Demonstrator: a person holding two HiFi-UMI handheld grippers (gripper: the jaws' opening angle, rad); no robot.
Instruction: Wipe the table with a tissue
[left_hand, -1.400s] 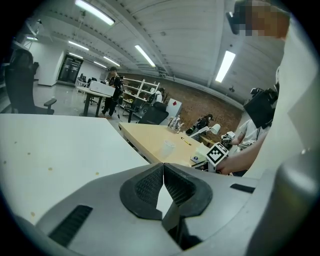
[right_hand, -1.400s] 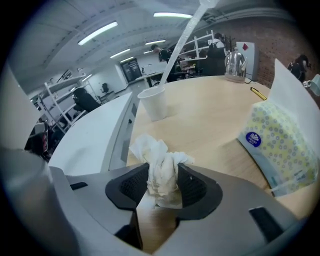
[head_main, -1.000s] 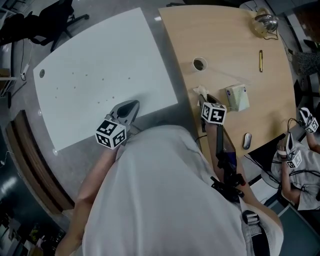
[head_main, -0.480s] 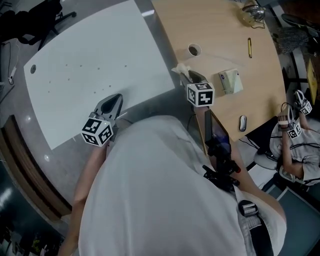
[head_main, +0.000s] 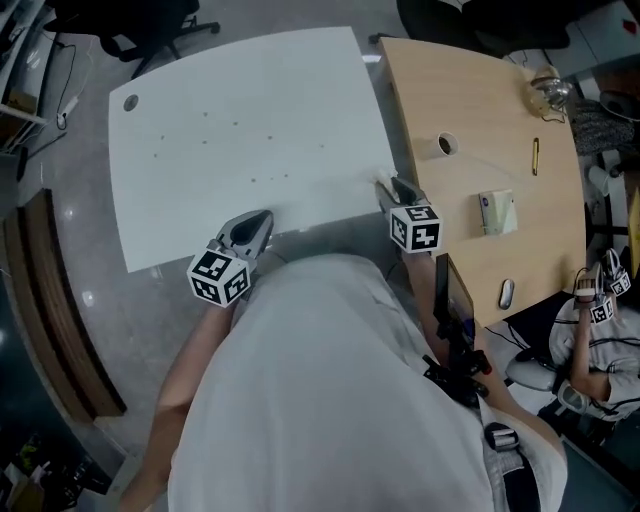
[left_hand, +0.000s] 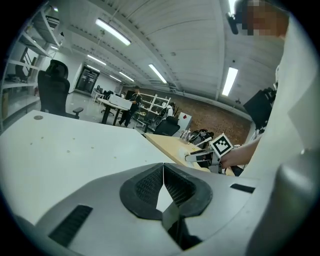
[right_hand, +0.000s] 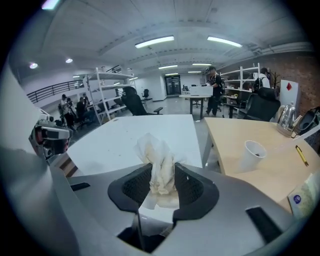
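The white table (head_main: 230, 130) fills the upper middle of the head view; small specks dot its top. My right gripper (head_main: 392, 187) is at that table's near right corner, shut on a crumpled white tissue (head_main: 381, 181). In the right gripper view the tissue (right_hand: 155, 150) stands up between the pads of the right gripper (right_hand: 162, 172), with the white table (right_hand: 125, 137) ahead. My left gripper (head_main: 258, 220) hovers at the table's near edge, shut, nothing in it. In the left gripper view the left gripper (left_hand: 163, 172) has its pads touching, and the right gripper (left_hand: 202, 156) shows beyond.
A wooden table (head_main: 480, 110) adjoins on the right, carrying a paper cup (head_main: 445, 145), a pen (head_main: 535, 156), a tissue pack (head_main: 497, 212) and a mouse (head_main: 506, 293). Another person (head_main: 590, 350) sits at far right. An office chair (head_main: 130, 20) stands behind the white table.
The right gripper carried the tissue leftward from over the wooden table to the white table's corner. The left gripper shifted along the white table's near edge, still shut.
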